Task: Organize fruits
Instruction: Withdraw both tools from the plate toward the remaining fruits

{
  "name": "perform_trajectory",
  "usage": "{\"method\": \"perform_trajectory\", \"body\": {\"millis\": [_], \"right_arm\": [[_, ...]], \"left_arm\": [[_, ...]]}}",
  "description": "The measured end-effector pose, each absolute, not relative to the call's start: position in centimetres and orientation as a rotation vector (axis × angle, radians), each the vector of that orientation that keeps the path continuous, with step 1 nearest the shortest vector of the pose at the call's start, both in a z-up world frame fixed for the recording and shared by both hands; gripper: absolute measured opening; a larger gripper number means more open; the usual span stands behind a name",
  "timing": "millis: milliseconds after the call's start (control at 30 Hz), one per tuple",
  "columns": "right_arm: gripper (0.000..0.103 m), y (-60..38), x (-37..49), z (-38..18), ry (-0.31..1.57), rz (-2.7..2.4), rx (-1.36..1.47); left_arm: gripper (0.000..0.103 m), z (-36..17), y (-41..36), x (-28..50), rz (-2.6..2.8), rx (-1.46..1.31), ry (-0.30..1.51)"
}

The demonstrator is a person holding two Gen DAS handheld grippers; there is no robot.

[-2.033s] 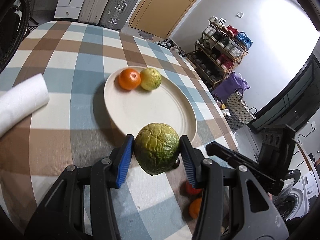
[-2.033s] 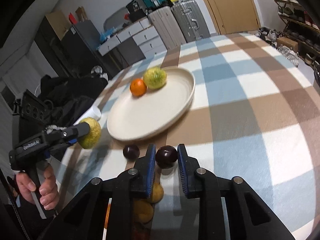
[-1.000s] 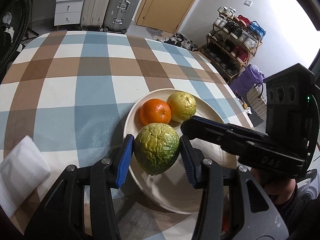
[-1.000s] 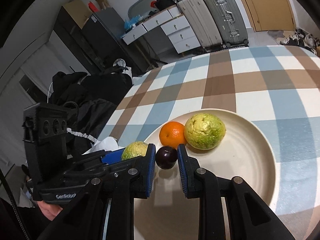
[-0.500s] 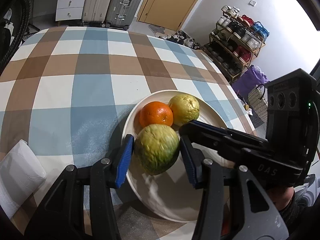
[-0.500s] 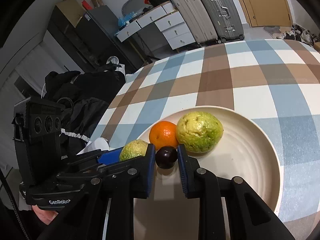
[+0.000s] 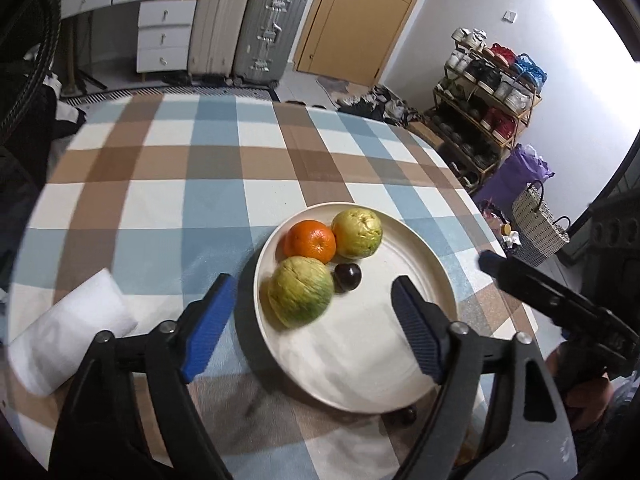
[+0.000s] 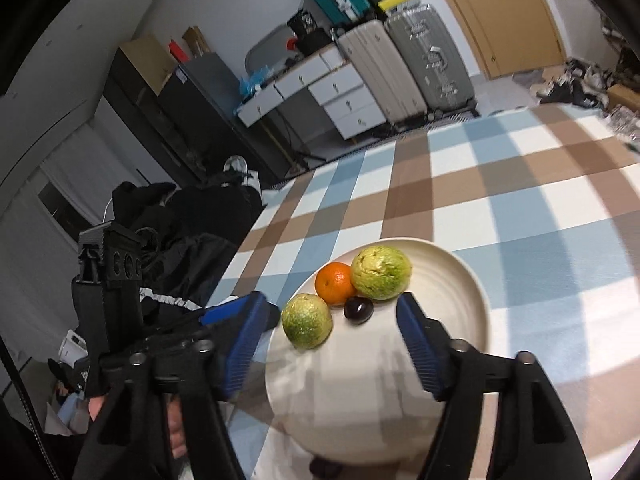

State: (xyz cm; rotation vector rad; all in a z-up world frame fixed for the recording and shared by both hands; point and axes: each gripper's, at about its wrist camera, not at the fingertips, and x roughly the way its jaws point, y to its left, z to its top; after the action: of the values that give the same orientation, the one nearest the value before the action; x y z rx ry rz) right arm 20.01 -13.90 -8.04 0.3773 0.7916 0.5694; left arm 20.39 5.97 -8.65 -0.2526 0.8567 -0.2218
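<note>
A cream plate [image 7: 400,364] [image 8: 452,276] holds an orange [image 7: 311,241] [image 8: 335,277], a yellow-green guava [image 7: 357,233] [image 8: 381,267], a wrinkled green fruit [image 7: 301,291] [image 8: 307,320] and a dark plum [image 7: 347,276] [image 8: 358,309]. My left gripper [image 7: 316,326] is open and empty, its jaws wide apart just behind the green fruit. My right gripper [image 8: 334,344] is open and empty, its jaws wide apart behind the green fruit and the plum. The right gripper also shows at the right of the left wrist view [image 7: 552,304].
A white roll [image 7: 68,332] lies on the checked tablecloth left of the plate. A dark fruit [image 7: 406,414] [image 8: 324,468] lies by the plate's near rim. The table edge curves off on the right. Suitcases, drawers and a shoe rack stand beyond.
Both grippers opened: the left let go of the green fruit and the right let go of the plum, both now lying on the plate. Both grippers drew back.
</note>
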Motion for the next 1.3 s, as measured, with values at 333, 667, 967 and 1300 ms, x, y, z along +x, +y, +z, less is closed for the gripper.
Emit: {"method": "perform_trajectory", "body": {"millis": [333,667,967,1300], "right_arm": [[0.091,-16.8,12.8,-4.5,0.689,0.509,0.319],[0.099,-17.0,7.2,-2.9,0.615,0.487,0.262],[0.101,-17.2,3.5,-2.3,0.574,0.459,0.224],[0.103,-17.8,0.1,-3.3,0.549,0.408,0.203]], "left_arm": [[0.082,-4.9,3.8,14.4,-0.165,-0.161,0.794],[0.085,-2.9,2.0,8.9,-0.169,-0.128,0.764],[0.093,-2.6,0.7,5.1,-0.193,-0.117,0.752],[0.102,-4.6,-0.1,2.5,-0.23,-0.115,0.773]]}}
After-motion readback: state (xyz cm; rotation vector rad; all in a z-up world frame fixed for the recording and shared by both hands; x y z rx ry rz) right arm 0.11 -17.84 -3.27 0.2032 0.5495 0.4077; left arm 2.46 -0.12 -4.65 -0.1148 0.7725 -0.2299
